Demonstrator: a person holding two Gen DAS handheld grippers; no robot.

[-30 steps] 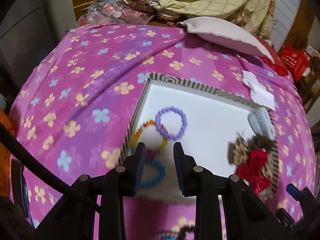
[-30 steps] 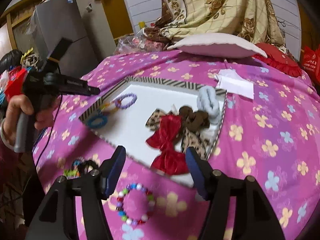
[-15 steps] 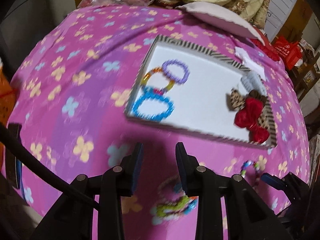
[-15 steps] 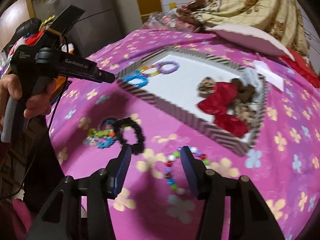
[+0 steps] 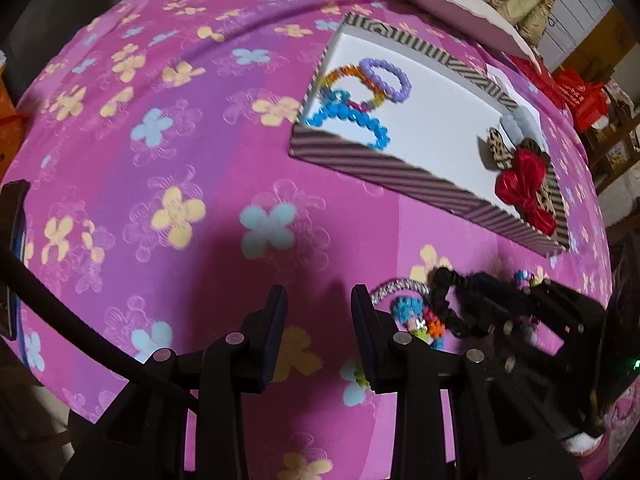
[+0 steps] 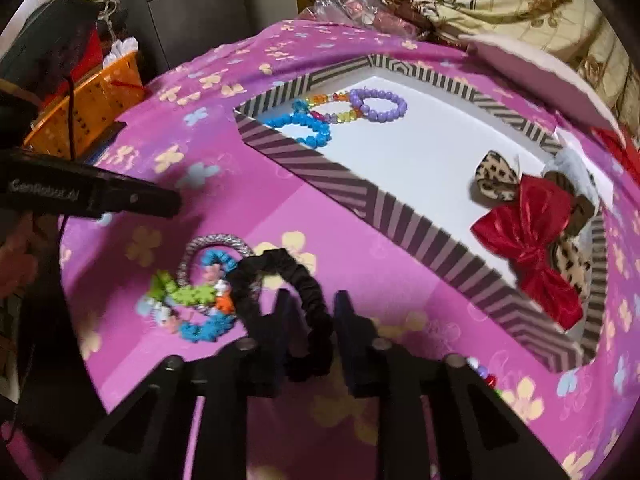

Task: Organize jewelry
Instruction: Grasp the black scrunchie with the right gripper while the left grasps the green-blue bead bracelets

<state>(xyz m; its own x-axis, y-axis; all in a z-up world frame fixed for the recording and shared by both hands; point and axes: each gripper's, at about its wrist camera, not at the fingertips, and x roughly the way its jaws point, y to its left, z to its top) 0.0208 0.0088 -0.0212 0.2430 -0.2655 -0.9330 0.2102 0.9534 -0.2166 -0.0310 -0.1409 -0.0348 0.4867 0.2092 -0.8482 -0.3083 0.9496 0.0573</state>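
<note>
A striped tray (image 6: 340, 184) (image 5: 404, 176) with a white floor holds blue (image 6: 308, 124), rainbow and purple (image 6: 380, 105) bead bracelets at its left end and a red bow (image 6: 528, 240) with leopard bows at its right end. In front of it lies a pile with a black scrunchie (image 6: 308, 288), a silver ring (image 6: 216, 242) and a colourful bracelet (image 6: 192, 304). My right gripper (image 6: 310, 316) is open with its fingers on either side of the scrunchie's band. My left gripper (image 5: 318, 312) is open and empty over the cloth, left of the pile (image 5: 420, 316).
The pink flowered cloth (image 5: 180, 152) covers a rounded table. A beaded bracelet (image 6: 482, 372) lies by my right gripper. An orange basket (image 6: 92, 104) stands past the left edge. A white pillow (image 6: 540, 80) and blankets lie behind the tray.
Both grippers have pulled back from the tray toward the near pile. My right gripper has dropped over the black scrunchie and narrowed. My left gripper has moved back and stayed open.
</note>
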